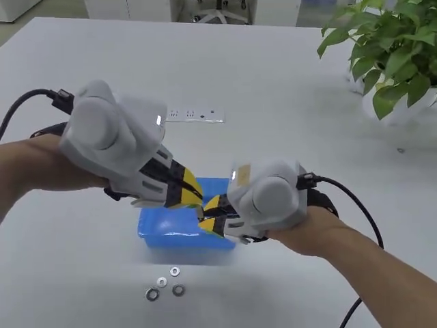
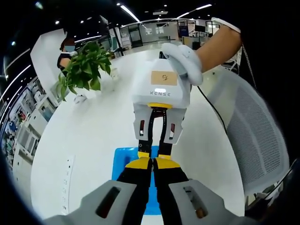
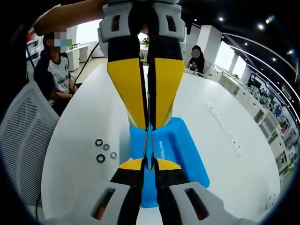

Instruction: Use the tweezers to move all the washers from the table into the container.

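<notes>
- Your left tongs (image 2: 153, 161) and right tongs (image 3: 149, 164) meet tip to tip, both clamped on the tweezers (image 3: 148, 145).
- Four washers (image 1: 164, 282) lie on the table (image 1: 273, 82) beside the container (image 1: 164, 230).

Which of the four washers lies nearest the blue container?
The pale washer at the group's far edge, just before the container; the other three lie closer to the person.

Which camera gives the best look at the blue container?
The right gripper view: the blue container spreads out beyond the jaws, mostly uncovered. The head view has it half hidden; the left gripper view catches blue strips beside the jaws.
</notes>
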Action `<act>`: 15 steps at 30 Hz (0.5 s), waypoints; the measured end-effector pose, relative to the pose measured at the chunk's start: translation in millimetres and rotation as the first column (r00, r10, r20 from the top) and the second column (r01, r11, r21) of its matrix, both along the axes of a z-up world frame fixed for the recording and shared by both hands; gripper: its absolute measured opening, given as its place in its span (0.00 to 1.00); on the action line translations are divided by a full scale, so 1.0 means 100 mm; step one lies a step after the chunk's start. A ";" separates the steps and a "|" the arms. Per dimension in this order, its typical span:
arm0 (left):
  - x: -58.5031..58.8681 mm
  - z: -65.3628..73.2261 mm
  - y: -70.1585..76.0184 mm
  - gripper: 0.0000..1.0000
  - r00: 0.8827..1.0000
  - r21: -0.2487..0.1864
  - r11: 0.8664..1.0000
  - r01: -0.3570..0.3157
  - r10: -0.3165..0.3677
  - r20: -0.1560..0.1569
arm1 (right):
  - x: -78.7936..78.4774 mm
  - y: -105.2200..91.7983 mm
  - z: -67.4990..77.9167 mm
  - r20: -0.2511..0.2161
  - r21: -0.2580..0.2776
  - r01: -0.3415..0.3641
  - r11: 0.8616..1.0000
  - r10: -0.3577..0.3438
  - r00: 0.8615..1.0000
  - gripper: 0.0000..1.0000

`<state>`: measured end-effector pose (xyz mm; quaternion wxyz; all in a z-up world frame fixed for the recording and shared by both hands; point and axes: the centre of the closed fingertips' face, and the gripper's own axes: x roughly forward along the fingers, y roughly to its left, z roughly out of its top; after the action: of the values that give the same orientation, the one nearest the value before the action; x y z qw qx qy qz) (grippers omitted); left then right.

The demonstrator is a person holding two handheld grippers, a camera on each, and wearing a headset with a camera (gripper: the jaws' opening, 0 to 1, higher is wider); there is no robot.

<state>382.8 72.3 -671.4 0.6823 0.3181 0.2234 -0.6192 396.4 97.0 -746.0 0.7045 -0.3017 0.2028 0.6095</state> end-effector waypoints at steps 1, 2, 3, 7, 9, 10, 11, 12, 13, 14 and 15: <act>0.02 -0.02 0.00 0.06 1.000 0.001 1.000 -0.001 0.001 -0.001 | 0.02 0.00 -0.02 -0.002 0.000 0.001 1.000 -0.001 1.000 0.10; 0.03 -0.03 0.00 0.06 1.000 0.000 1.000 -0.002 0.002 -0.004 | 0.03 0.00 -0.03 -0.005 0.000 0.002 1.000 -0.002 1.000 0.10; 0.05 -0.04 0.00 0.06 1.000 0.001 1.000 -0.002 0.002 -0.006 | 0.04 0.00 -0.05 -0.008 0.000 0.003 1.000 -0.003 1.000 0.10; 0.10 -0.10 -0.01 0.06 1.000 0.001 1.000 -0.006 0.006 -0.013 | 0.07 -0.01 -0.10 -0.019 -0.003 0.006 1.000 -0.006 1.000 0.10; 0.12 -0.13 -0.01 0.06 1.000 0.002 1.000 -0.005 0.005 -0.018 | 0.09 -0.02 -0.13 -0.025 -0.004 0.009 1.000 -0.009 1.000 0.10; 0.13 -0.14 -0.01 0.06 1.000 0.003 1.000 -0.005 0.005 -0.020 | 0.10 -0.02 -0.14 -0.029 -0.005 0.010 1.000 -0.011 1.000 0.10; 0.13 -0.15 -0.02 0.06 1.000 0.003 1.000 -0.004 0.004 -0.022 | 0.11 -0.02 -0.16 -0.033 -0.006 0.012 1.000 -0.012 0.999 0.10; 0.14 -0.16 -0.02 0.06 1.000 0.003 1.000 -0.004 0.004 -0.022 | 0.12 -0.03 -0.17 -0.034 -0.007 0.013 1.000 -0.013 0.999 0.10; 0.15 -0.17 -0.02 0.06 1.000 0.003 1.000 -0.004 0.004 -0.024 | 0.12 -0.03 -0.18 -0.037 -0.008 0.014 1.000 -0.014 0.999 0.10; 0.16 -0.19 -0.03 0.06 1.000 0.004 1.000 -0.002 0.002 -0.027 | 0.12 -0.03 -0.20 -0.041 -0.009 0.015 1.000 -0.015 0.999 0.10; 0.16 -0.20 -0.03 0.06 1.000 0.005 1.000 -0.001 0.001 -0.027 | 0.13 -0.03 -0.21 -0.043 -0.010 0.016 1.000 -0.016 0.999 0.10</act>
<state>399.1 69.3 -691.2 0.6789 0.3113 0.2343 -0.6224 408.9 93.6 -766.6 0.7033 -0.2902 0.2234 0.6093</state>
